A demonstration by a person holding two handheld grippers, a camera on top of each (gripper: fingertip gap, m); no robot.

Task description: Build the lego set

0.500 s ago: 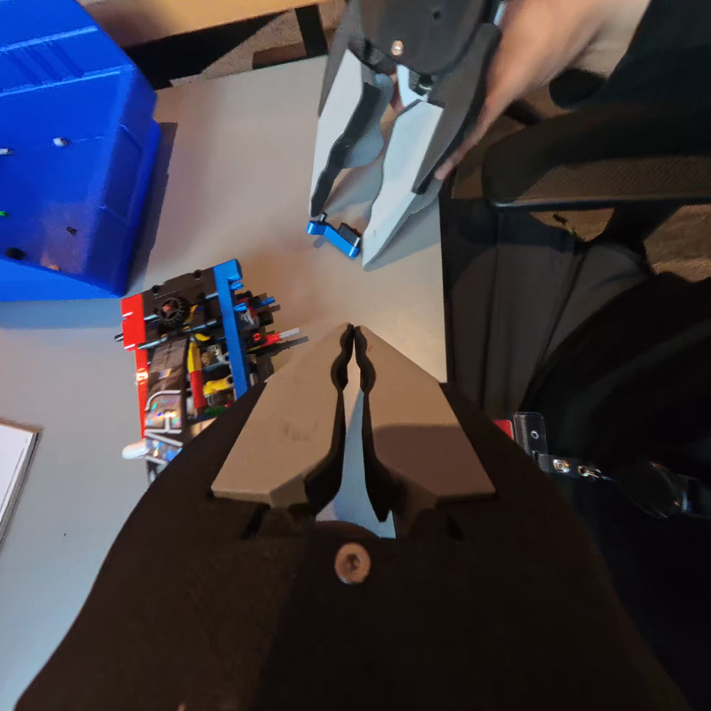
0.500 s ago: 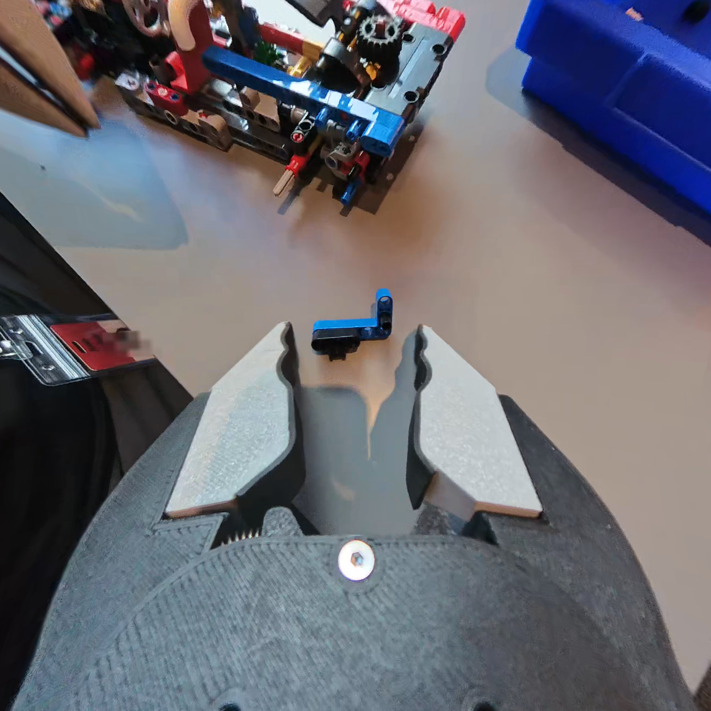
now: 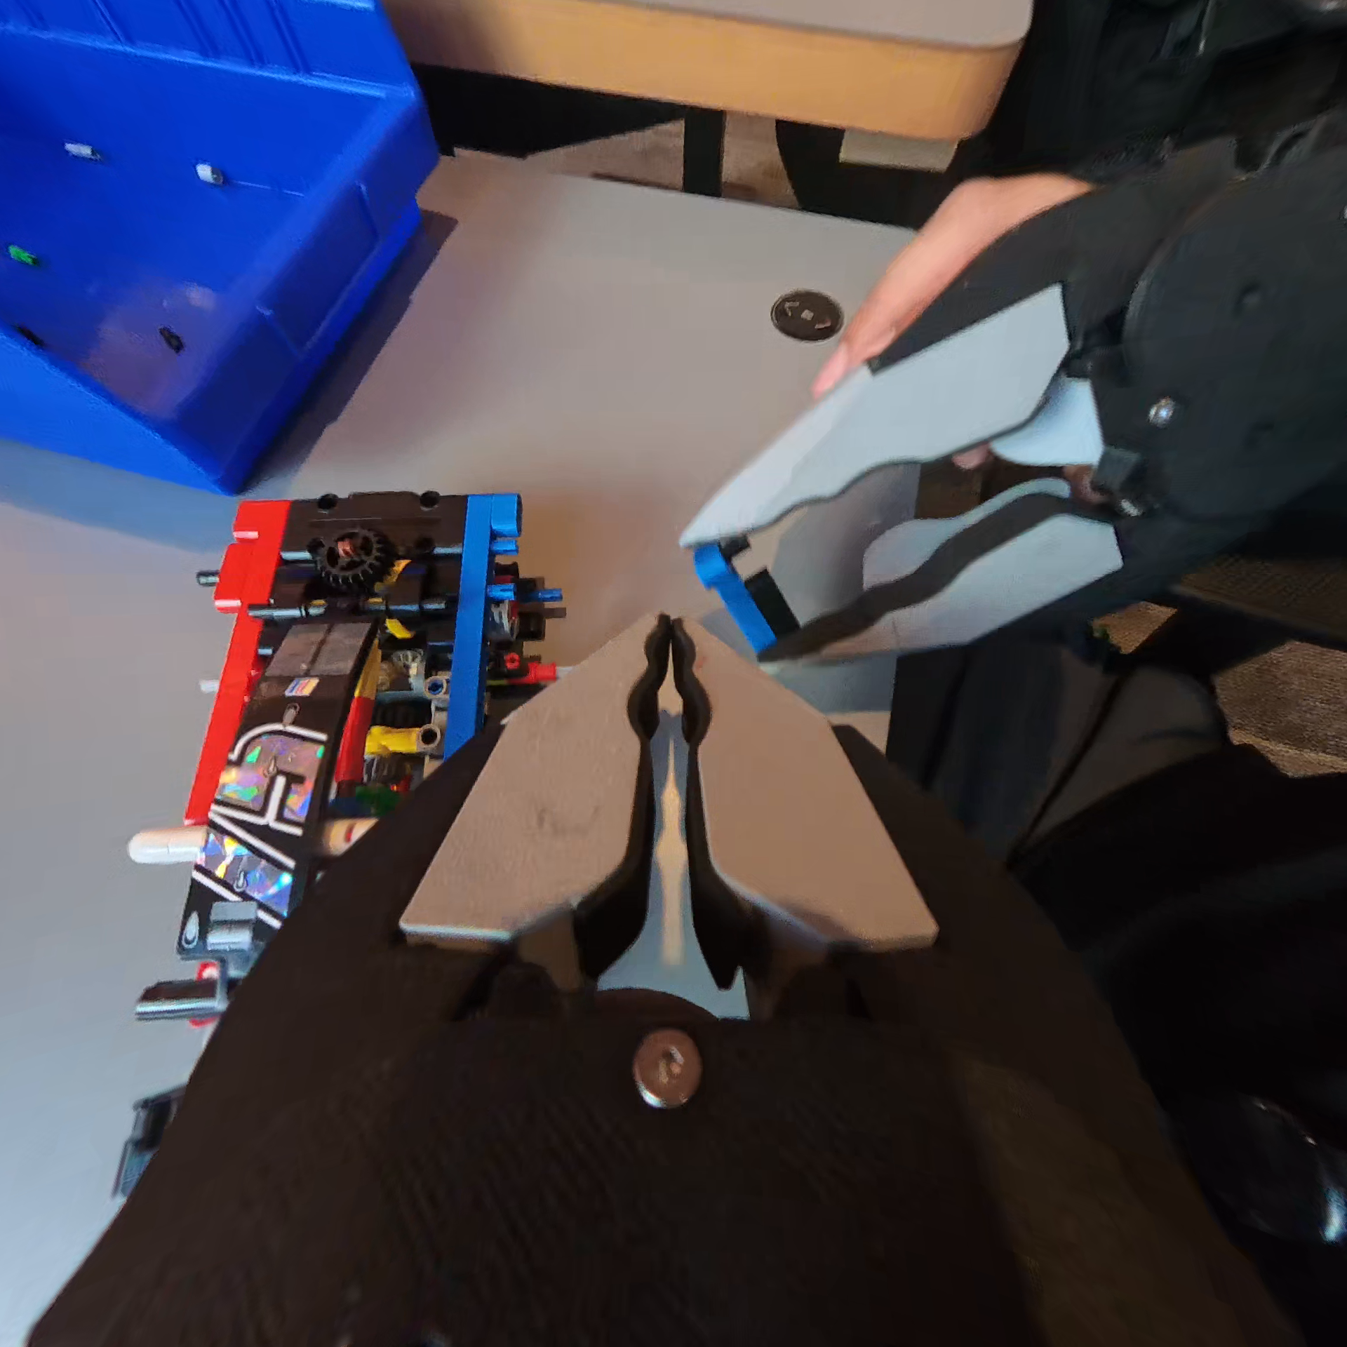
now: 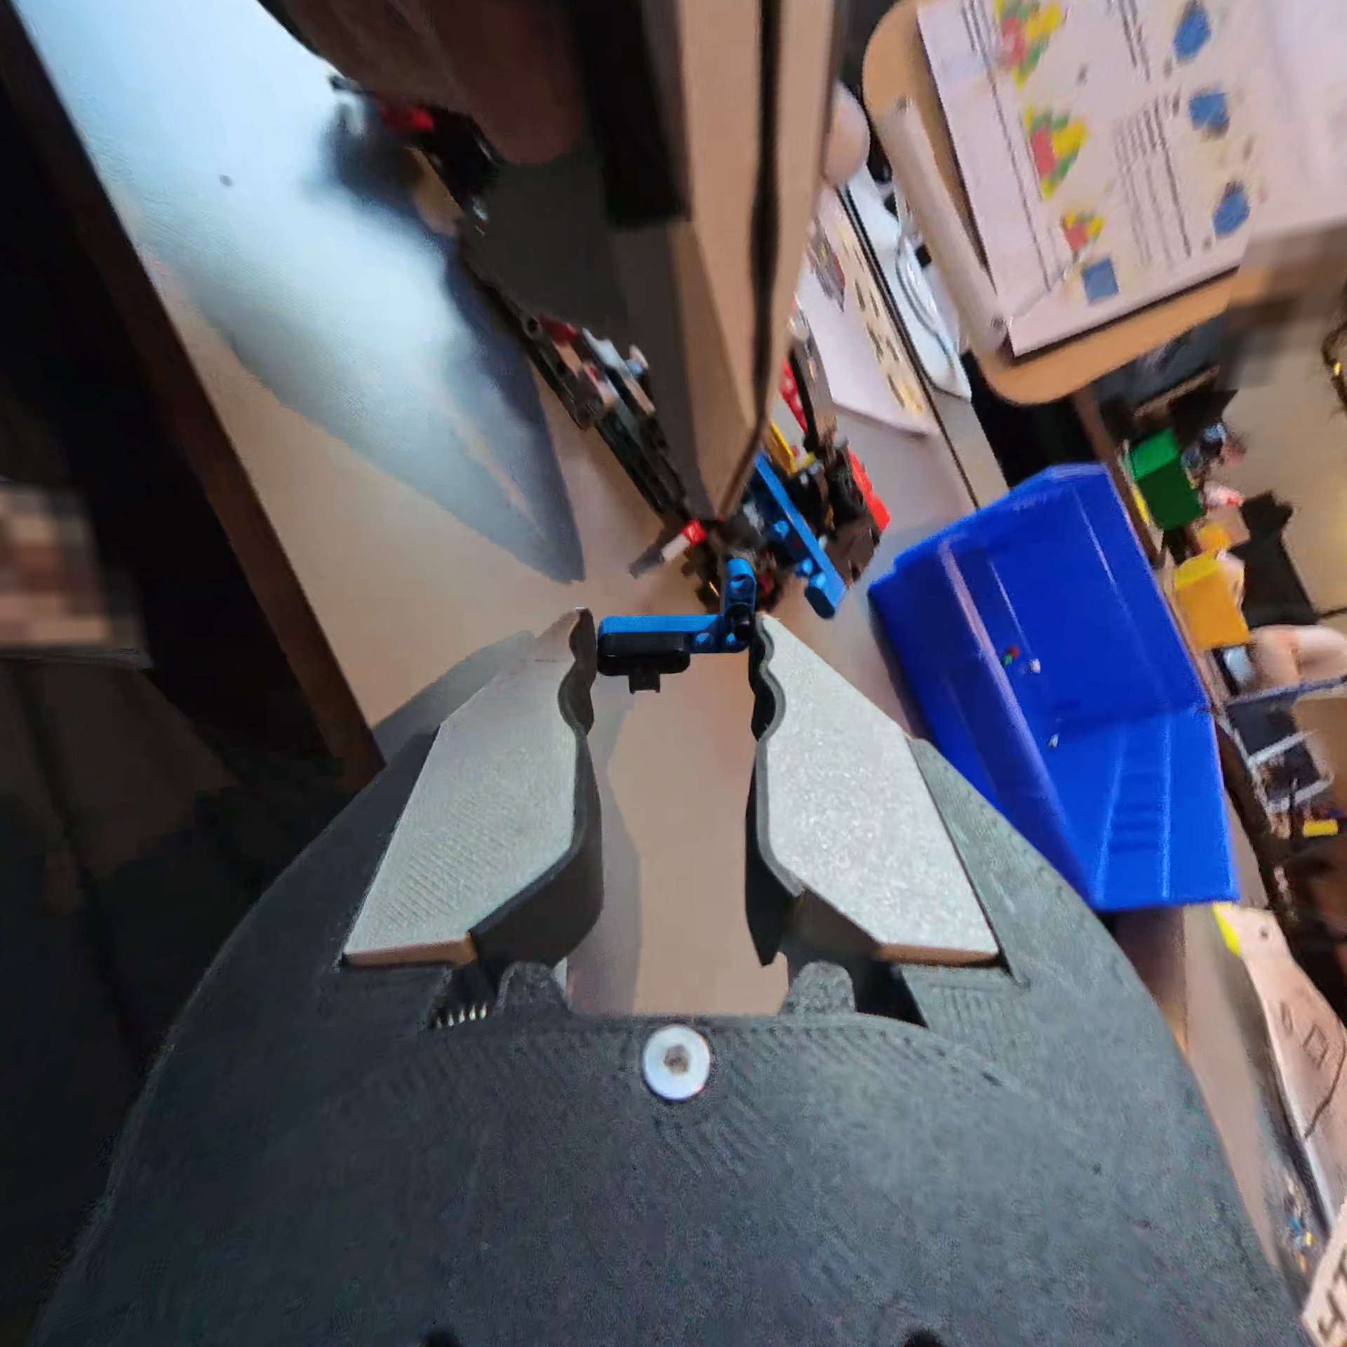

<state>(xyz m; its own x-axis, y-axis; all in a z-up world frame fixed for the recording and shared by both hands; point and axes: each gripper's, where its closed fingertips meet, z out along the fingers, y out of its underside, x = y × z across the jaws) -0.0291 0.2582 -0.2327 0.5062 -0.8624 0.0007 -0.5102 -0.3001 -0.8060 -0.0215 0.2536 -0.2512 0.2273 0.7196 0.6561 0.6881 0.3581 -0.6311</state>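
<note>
Near the right-hand edge of the grey table, the right gripper holds a small blue L-shaped piece with a black part clipped beneath it, pinched end to end between its fingertips and lifted clear of the surface; the left wrist view shows the same piece spanning those tips. The left gripper has its fingers pressed together on nothing and hovers just beside the partly built model, a red, black and blue assembly lying toward the table's middle. The step in hand looks like carrying the new piece to the model for fitting. The next move probably calls for turning the piece so its pin or holes line up with the blue beam on the model's near side, and for the left gripper to steady the model so it does not slide under the push. The grip is slight, so the piece could twist or drop. A blue bin sits at the table's far left corner, with a few small parts inside. Beyond the table stand another desk with a wood-coloured edge, printed instruction sheets and shelves of coloured containers, too blurred to make out.
</note>
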